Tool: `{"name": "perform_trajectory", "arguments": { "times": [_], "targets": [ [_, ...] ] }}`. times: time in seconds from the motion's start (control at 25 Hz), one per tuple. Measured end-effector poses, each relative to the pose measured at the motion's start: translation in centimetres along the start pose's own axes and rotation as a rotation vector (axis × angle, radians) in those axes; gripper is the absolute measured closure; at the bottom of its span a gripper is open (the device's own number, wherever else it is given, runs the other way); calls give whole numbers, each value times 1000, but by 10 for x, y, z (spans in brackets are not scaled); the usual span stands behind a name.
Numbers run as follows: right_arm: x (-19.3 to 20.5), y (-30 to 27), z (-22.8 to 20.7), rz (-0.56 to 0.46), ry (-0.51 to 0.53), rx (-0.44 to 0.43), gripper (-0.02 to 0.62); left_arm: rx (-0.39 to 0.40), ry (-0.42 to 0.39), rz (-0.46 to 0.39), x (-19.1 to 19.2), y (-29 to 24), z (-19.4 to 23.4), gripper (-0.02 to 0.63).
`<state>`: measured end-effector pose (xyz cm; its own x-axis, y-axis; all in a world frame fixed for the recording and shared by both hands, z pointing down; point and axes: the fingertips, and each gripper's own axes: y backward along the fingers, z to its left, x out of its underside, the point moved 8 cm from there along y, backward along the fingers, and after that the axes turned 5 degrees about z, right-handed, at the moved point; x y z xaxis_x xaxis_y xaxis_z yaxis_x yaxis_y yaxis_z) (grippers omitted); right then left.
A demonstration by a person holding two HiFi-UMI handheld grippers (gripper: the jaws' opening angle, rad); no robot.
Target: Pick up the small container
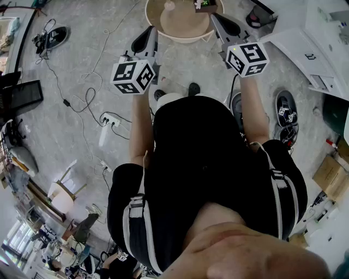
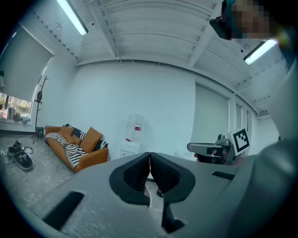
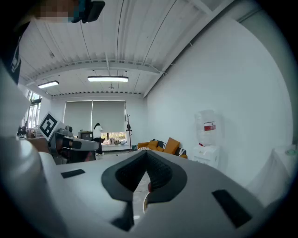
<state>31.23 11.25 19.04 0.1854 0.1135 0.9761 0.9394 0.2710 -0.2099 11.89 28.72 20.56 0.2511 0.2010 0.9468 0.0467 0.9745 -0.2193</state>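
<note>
One small dark container (image 1: 208,5) holding something green, on round table (image 1: 180,30)

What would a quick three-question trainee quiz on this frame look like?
1. True or false: the left gripper has an object clamped between its jaws.
2. In the head view, the right gripper points toward: A) a round table; B) a power strip; C) a pair of shoes.
3. Fill in: in the left gripper view, the sofa against the wall is ___ in colour.

Key: 1 false, the jaws are together on nothing; 2 A; 3 orange.
</note>
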Motion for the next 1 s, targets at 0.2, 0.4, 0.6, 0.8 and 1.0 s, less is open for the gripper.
{"name": "perform_trajectory", "arguments": {
  "times": [0.2,0.4,0.6,0.8,1.0],
  "targets": [
    [0,-4,2,3,-1,2,594,-9,-8,-4,-3,1,5,588],
    [2,-2,-3,7,2,6,595,-11,-10,-4,-4,-3,5,588],
    [2,-2,-8,-39,-45,-1,595,-13,-6,8,0,-8,6,588],
    [7,-8,-15,-50,-80,-4,594,-23,-5,20,4,-11,10,588],
    [19,-25,-11,-15,-109,1,594,-28,17,53,13,-14,29,588]
  ]
}}
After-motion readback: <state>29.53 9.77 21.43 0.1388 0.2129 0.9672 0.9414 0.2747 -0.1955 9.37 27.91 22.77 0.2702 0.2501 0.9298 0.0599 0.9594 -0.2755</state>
